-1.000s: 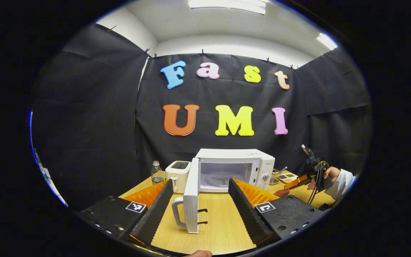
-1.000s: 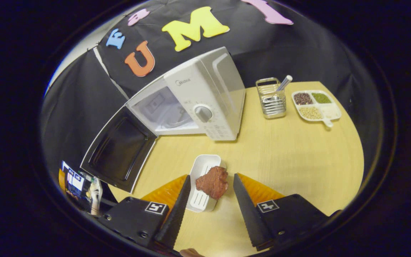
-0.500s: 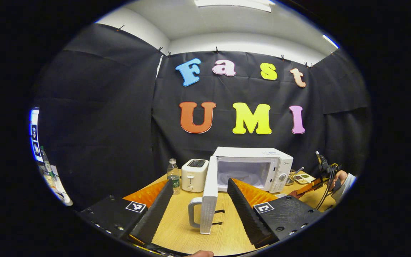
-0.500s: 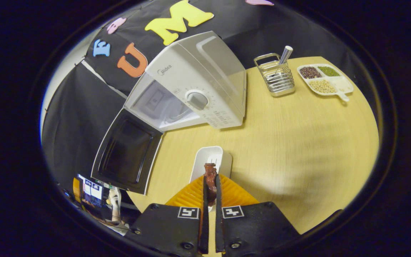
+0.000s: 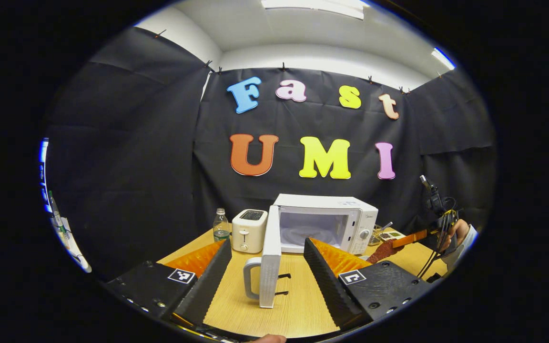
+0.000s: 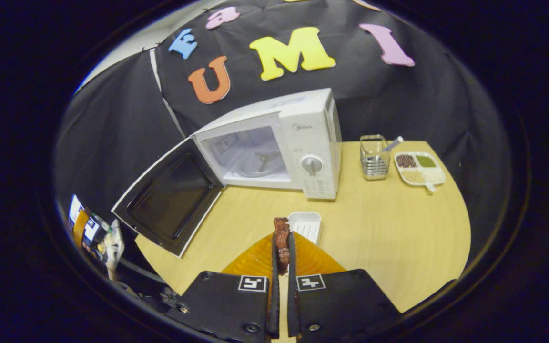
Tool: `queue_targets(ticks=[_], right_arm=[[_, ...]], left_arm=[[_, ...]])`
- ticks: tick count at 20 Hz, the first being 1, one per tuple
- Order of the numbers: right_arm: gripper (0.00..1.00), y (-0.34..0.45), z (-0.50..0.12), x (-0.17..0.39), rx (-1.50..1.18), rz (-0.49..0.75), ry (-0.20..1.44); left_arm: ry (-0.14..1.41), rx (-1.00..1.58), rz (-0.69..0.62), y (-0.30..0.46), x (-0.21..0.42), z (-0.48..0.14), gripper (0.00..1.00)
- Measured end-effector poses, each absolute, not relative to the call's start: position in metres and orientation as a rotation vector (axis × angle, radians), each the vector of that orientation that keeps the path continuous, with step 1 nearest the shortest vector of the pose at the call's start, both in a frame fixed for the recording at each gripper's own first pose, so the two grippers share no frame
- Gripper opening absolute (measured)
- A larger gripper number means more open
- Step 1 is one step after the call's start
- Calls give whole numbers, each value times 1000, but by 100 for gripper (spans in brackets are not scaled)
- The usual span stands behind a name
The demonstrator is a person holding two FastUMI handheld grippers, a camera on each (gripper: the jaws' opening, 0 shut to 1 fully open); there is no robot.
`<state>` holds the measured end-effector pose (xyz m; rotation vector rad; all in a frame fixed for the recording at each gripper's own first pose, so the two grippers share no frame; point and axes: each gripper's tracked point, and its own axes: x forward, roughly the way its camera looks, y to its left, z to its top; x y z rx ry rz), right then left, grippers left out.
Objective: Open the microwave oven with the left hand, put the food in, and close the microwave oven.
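Note:
The white microwave (image 5: 324, 221) (image 6: 279, 143) stands at the back of the wooden table with its door (image 5: 269, 257) (image 6: 169, 200) swung wide open and its cavity bare. My left gripper (image 5: 267, 274) is open, one finger on each side of the door's edge without touching it. My right gripper (image 6: 281, 243) is shut on a reddish-brown piece of meat (image 6: 281, 236), held above the table in front of the microwave. In the left gripper view that meat (image 5: 383, 248) shows at the right, in the far gripper held by a hand. A white tray (image 6: 305, 224) lies just beyond the meat.
A white toaster (image 5: 249, 230) and a water bottle (image 5: 220, 225) stand left of the microwave. To its right are a wire cutlery holder (image 6: 373, 157) and a divided dish of beans (image 6: 420, 167). The table's (image 6: 389, 228) right half is bare wood.
My right gripper, which closed on the meat a second ago, has lifted it off the white tray and levelled out towards the microwave. The left gripper stays open by the door.

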<state>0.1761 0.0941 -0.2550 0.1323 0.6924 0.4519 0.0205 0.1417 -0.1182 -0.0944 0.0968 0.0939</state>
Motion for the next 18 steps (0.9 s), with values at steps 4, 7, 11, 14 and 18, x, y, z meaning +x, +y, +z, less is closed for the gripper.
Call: queue_targets(ticks=[4, 7, 11, 14, 18], right_arm=[[10, 143, -228, 177, 98, 443, 558], [10, 177, -224, 196, 82, 412, 472], [10, 223, -235, 233, 88, 375, 405], [10, 249, -248, 268, 164, 313, 382], [10, 268, -266, 322, 282, 192, 327]], left_arm=[[105, -96, 71, 140, 17, -120, 94], [119, -89, 68, 143, 13, -127, 93], [131, -90, 60, 153, 7, -139, 94], [138, -106, 69, 165, 6, -147, 94], [131, -91, 82, 176, 10, -155, 93]])
